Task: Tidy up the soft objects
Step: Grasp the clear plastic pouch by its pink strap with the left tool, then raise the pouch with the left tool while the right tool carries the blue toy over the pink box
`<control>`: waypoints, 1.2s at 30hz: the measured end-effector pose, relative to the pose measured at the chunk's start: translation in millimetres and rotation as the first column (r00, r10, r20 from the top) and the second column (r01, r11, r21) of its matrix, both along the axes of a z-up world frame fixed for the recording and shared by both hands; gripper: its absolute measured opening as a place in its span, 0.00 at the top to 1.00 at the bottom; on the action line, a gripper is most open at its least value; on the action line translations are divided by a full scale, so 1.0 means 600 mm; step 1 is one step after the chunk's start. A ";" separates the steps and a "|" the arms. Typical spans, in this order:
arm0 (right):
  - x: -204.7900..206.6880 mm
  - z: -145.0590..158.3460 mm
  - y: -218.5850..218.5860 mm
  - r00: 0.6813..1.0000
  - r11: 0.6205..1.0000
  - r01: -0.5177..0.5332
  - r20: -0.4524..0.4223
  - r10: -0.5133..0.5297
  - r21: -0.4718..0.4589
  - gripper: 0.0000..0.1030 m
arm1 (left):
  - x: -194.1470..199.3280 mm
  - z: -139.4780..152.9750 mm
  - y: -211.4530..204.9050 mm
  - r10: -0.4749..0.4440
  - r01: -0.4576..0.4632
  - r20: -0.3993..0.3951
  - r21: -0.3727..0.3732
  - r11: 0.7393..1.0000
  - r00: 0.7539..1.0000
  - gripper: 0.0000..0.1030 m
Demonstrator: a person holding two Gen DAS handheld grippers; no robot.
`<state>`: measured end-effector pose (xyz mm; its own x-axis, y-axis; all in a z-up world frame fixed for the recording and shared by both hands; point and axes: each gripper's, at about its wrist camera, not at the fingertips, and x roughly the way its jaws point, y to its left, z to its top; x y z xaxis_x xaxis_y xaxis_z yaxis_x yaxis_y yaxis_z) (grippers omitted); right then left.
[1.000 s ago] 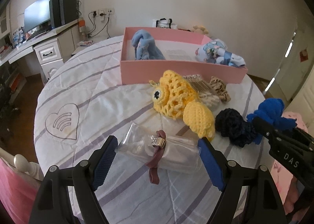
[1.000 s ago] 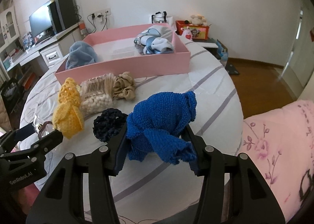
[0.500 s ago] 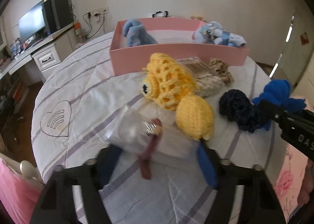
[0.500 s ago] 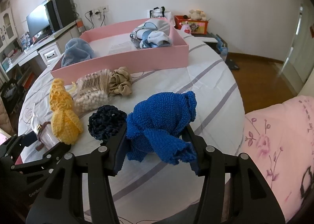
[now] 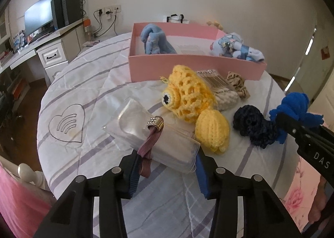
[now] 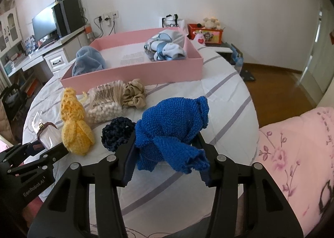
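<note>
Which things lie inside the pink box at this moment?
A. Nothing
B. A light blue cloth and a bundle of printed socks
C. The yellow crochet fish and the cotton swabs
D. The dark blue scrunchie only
B: inside the pink box lie a light blue cloth and a bundle of printed socks; the other soft things lie outside it.

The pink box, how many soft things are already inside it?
2. A light blue cloth sits at one end of the pink box, a patterned blue-and-white bundle at the other. Smaller things could hide behind its wall.
</note>
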<state>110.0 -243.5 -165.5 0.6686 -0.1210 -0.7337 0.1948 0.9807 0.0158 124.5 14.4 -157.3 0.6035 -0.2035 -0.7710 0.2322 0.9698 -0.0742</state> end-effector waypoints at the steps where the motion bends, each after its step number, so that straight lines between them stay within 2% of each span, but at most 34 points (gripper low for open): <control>1: -0.002 0.002 0.001 1.000 1.000 0.001 0.005 -0.001 -0.003 0.55 | 0.000 0.002 0.003 0.004 -0.004 0.002 -0.005 1.000 1.000 0.59; 10: -0.009 0.020 0.005 0.999 1.000 -0.005 0.033 0.005 0.000 0.55 | -0.015 0.032 0.022 0.046 -0.046 0.056 -0.005 0.999 0.997 0.59; 21: -0.033 0.087 0.017 0.988 0.999 -0.028 0.152 0.033 -0.037 0.55 | -0.051 0.102 0.027 0.067 -0.066 0.173 -0.012 0.998 0.983 0.59; 30: -0.053 0.154 0.023 0.961 0.997 -0.043 0.271 0.059 -0.067 0.55 | -0.097 0.183 0.024 0.079 -0.075 0.311 -0.024 0.997 0.947 0.59; 36: -0.071 0.201 0.037 0.929 0.994 -0.052 0.360 0.083 -0.095 0.55 | -0.136 0.228 0.016 0.086 -0.082 0.404 -0.025 0.996 0.911 0.59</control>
